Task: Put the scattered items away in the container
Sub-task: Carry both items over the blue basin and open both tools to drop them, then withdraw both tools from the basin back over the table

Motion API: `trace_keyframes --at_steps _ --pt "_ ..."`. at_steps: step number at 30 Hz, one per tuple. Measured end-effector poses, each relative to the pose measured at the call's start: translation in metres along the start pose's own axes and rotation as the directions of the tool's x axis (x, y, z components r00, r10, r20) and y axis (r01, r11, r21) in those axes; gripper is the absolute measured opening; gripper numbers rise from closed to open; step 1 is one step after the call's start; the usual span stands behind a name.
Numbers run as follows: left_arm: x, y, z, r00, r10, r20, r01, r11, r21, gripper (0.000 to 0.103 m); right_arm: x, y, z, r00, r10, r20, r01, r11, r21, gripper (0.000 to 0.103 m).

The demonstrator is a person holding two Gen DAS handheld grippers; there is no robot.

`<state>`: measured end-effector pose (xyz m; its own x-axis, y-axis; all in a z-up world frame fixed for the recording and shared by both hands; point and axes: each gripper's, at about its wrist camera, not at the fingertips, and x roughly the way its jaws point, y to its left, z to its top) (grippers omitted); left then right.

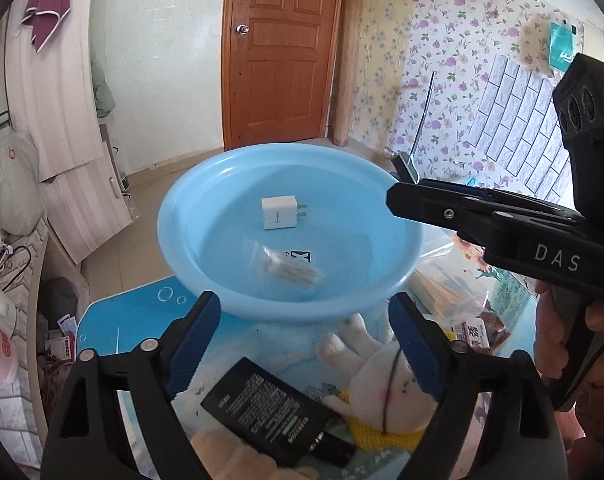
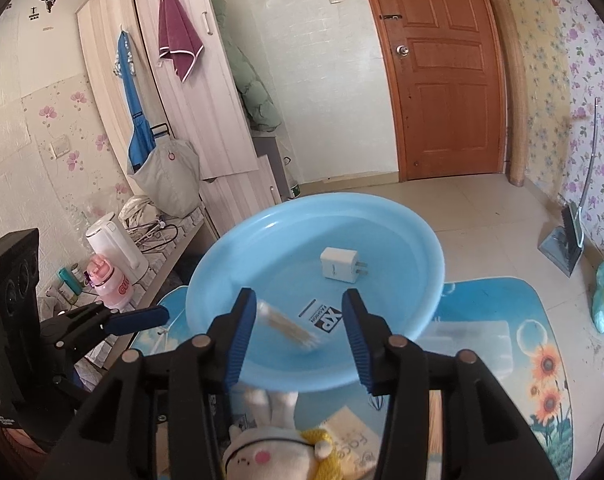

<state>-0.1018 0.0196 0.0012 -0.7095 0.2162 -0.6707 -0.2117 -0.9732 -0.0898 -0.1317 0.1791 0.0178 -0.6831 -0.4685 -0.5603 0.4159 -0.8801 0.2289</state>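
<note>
A light blue basin (image 1: 170, 216) (image 2: 206, 280) stands on a blue mat. Inside it lie a white plug charger (image 1: 279, 213) (image 2: 340, 266) and a small clear bag of thin sticks (image 1: 290, 266) (image 2: 290, 324), which is blurred. My right gripper (image 2: 300, 340) is open just above the basin's near rim, with the blurred bag showing between its fingers. My left gripper (image 1: 306, 336) is open too and empty, hovering over a black power bank (image 1: 262, 404) and a white plush rabbit (image 1: 382, 384) (image 2: 270, 452) in front of the basin.
A clear bag of wooden skewers (image 1: 442, 288) and a snack packet (image 1: 478, 330) lie right of the basin. A white kettle (image 2: 114, 244) and pink bottle (image 2: 110, 284) stand on a ledge at left. A dustpan (image 2: 562, 240) leans by the floral wall.
</note>
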Motion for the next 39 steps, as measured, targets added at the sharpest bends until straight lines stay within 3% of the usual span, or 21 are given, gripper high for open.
trace_keyframes --at_steps 11,15,19,25,28,34,37,39 --pt "-0.03 0.002 -0.025 1.0 0.026 0.003 -0.026 0.998 -0.049 0.097 -0.034 0.01 -0.029 0.997 -0.081 0.004 0.082 0.996 -0.029 0.044" --pt "-0.041 0.002 -0.032 0.999 0.038 0.01 -0.037 0.997 -0.073 0.101 -0.054 0.017 -0.035 0.987 -0.153 0.055 0.157 0.985 -0.068 0.044" --pt "-0.05 -0.004 -0.035 0.995 0.101 0.024 -0.099 0.993 -0.063 0.103 -0.07 0.024 -0.039 0.975 -0.202 0.094 0.212 0.971 -0.107 0.062" --pt "-0.059 -0.014 -0.042 0.984 0.166 0.058 -0.165 0.986 -0.024 0.103 -0.084 0.019 -0.045 0.963 -0.243 0.114 0.256 0.96 -0.112 0.07" --pt "-0.064 -0.018 -0.045 0.983 0.148 0.107 -0.15 0.989 0.011 0.103 -0.087 0.013 -0.047 0.96 -0.259 0.108 0.27 0.958 -0.1 0.074" --pt "-0.063 -0.02 -0.048 0.988 0.146 0.058 -0.147 0.989 0.012 0.103 -0.094 0.002 -0.054 0.951 -0.286 0.119 0.295 0.953 -0.069 0.087" --pt "-0.058 -0.015 -0.05 0.998 0.064 0.006 -0.064 0.998 -0.027 0.103 -0.091 -0.001 -0.057 0.949 -0.299 0.103 0.307 0.948 -0.079 0.101" --pt "-0.06 -0.015 -0.052 0.998 0.06 0.01 -0.06 0.998 -0.036 0.103 -0.09 -0.002 -0.061 0.951 -0.287 0.117 0.296 0.953 -0.068 0.103"
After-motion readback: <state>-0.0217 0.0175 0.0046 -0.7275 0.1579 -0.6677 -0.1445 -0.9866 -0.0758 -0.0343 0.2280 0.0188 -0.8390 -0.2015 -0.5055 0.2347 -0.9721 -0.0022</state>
